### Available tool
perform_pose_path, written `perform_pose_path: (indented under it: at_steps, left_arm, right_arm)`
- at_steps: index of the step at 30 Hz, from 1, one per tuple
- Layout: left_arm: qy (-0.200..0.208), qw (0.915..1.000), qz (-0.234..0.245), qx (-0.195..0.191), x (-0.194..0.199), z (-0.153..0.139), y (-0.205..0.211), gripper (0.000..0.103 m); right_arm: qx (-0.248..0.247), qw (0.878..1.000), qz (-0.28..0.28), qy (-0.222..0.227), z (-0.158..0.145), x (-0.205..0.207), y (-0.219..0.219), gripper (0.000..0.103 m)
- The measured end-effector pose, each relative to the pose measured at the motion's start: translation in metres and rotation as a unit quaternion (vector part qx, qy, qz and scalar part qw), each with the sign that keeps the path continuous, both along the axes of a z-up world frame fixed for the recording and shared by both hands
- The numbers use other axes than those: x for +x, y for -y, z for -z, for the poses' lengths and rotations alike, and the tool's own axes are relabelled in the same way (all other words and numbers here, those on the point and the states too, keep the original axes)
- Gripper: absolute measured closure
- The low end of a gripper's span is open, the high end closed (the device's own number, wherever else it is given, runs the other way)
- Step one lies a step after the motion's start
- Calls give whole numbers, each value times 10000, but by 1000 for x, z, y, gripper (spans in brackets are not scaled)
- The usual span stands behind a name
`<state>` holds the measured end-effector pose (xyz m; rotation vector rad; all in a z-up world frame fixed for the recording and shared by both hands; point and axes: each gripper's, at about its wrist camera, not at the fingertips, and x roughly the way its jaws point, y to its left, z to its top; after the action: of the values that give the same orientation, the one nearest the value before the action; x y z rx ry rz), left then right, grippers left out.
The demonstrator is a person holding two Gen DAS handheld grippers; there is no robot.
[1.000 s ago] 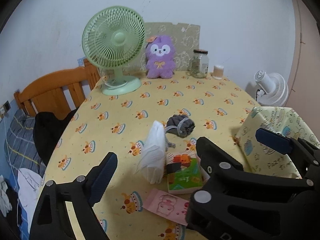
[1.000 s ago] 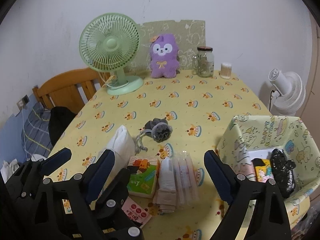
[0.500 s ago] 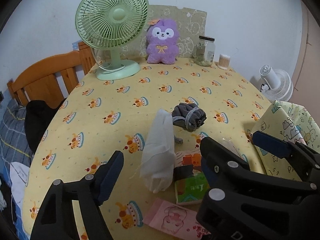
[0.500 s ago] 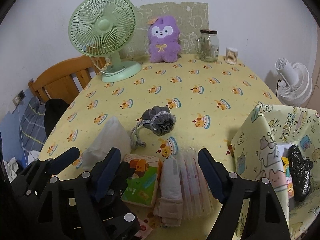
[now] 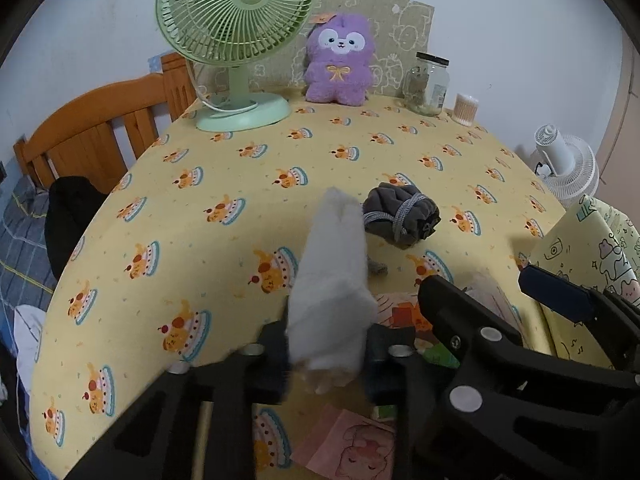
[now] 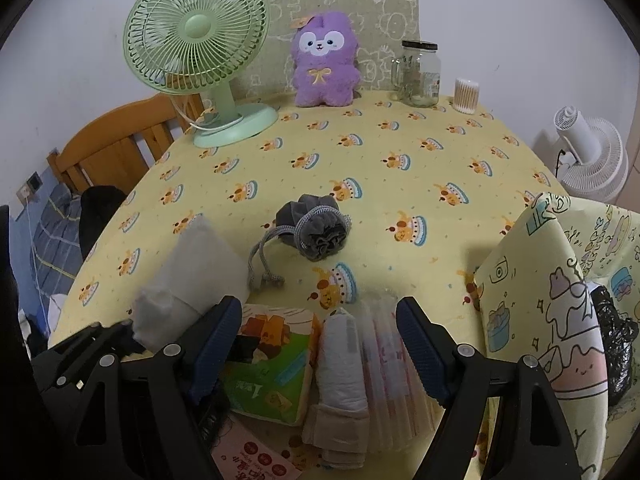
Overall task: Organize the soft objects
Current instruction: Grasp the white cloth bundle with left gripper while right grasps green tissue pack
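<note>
My left gripper (image 5: 326,360) is shut on the near end of a white soft pack (image 5: 334,280), which points away over the yellow tablecloth; the pack also shows in the right wrist view (image 6: 192,284). My right gripper (image 6: 320,344) is open, its jaws either side of a clear sleeve of folded white and pink soft pads (image 6: 360,364) lying on the table. A grey drawstring pouch (image 6: 314,230) lies further out, also seen in the left wrist view (image 5: 402,212). A patterned fabric bin (image 6: 560,300) stands at the right.
A green tissue box (image 6: 268,364) and a pink packet (image 5: 352,448) lie by the grippers. At the back stand a green desk fan (image 6: 200,52), a purple plush (image 6: 324,60), a glass jar (image 6: 420,74) and a cotton swab tub (image 6: 466,96). A wooden chair (image 5: 100,136) is left.
My left gripper has closed on the white pack, which was lying free between open jaws. Both grippers have moved forward and lower over the table. The right gripper stays open.
</note>
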<state>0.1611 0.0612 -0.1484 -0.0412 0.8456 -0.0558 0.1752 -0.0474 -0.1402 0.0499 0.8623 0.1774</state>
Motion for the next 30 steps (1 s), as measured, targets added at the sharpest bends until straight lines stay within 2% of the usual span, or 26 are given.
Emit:
perform_pose_path:
  at_steps: [6,10,19,23,29,30]
  left_arm:
    - [76,9999,-69,76,-13,-4,-6,83]
    - [52,9998,-183,117,-23,-5,-15,84]
    - [-95,9995,-246,188,-34,4,-22,84]
    - [-224,9994,-246,126,-28,12,-25,83]
    - [-286,9992,-222,165,-18,19,-25,83]
    - [-281,9993,-213,156,-17,19,-25,83]
  right_arm:
    - [-5,10000,-79,41,-3,-10,-7,21]
    - [0,9997,-223,40,-4,-17,-16,29]
    - [22,9993,-268,-240,9,-21,-28,29]
    - [-65,9988,-254,-412,18,-14,-32,39]
    - [33,9979,-202,-613,30,-1,-32,41]
    - [45,9979,-205,-618,31,0,-32,45]
